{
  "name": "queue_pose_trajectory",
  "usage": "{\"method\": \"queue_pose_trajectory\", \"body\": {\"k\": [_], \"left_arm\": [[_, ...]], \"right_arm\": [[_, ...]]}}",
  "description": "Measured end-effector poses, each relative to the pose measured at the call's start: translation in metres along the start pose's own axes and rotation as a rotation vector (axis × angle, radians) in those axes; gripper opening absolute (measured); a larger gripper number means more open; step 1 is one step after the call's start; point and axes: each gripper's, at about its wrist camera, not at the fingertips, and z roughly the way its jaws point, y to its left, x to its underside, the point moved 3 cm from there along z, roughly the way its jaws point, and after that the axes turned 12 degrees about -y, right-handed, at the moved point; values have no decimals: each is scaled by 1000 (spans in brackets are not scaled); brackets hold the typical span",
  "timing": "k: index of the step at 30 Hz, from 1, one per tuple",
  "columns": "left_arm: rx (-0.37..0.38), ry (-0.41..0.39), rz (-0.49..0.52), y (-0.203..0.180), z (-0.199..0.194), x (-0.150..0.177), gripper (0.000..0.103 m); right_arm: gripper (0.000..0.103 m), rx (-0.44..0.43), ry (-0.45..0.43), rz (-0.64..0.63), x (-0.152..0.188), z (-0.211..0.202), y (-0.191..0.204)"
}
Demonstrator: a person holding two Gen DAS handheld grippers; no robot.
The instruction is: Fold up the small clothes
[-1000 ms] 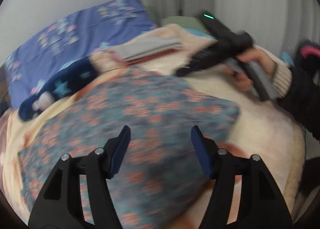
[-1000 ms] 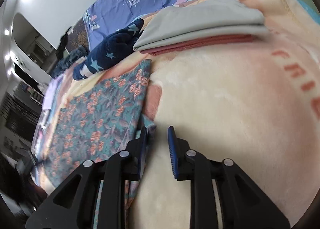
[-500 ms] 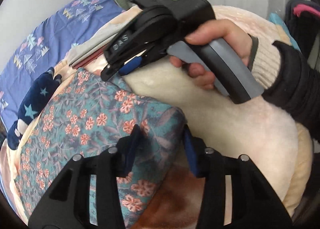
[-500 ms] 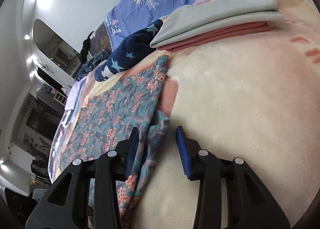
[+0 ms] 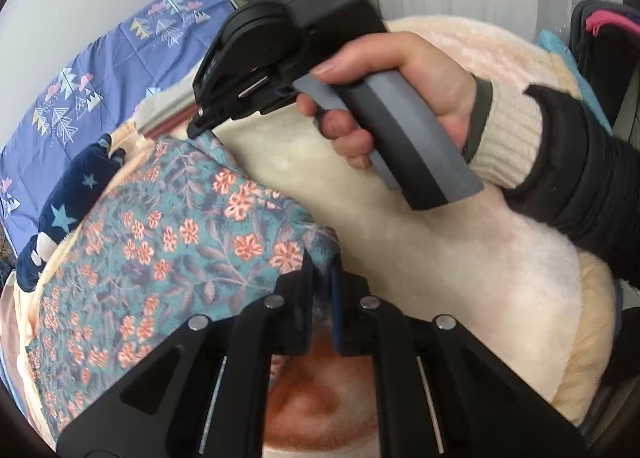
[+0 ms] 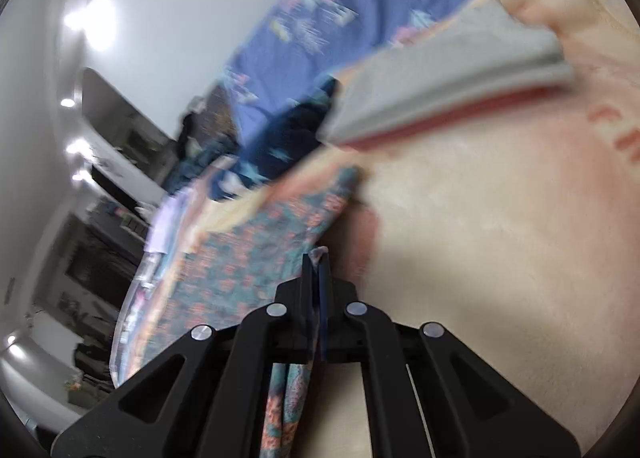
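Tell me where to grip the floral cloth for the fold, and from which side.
Grip the floral cloth at its two corners along the edge bordering the bare cream blanket, coming in low from that blanket side. The cloth lies flat, so only edges offer purchase. The left gripper and right gripper already pinch there.

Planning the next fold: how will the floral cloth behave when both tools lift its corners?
Probably floppy: the floral cloth bunches where the left tool pinches it, and hangs in soft folds below the right tool. Likely light, since thin edges show. Expect it to sag between the tools and drag on the fuzzy blanket.
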Motion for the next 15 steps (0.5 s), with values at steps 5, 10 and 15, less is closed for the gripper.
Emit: {"method": "queue_pose_trajectory", "body": {"k": [5, 10, 15], "left_arm": [[-3, -11, -12, -2, 3, 6, 7], [20, -7, -32, 0, 0, 9, 13], [35, -4, -38, -6, 3, 13, 19]], "right_arm": [[2, -3, 10, 22, 3, 7, -7], [57, -122, 26, 87, 1, -14, -3], [39, -13, 133, -56, 15, 15, 18]]}}
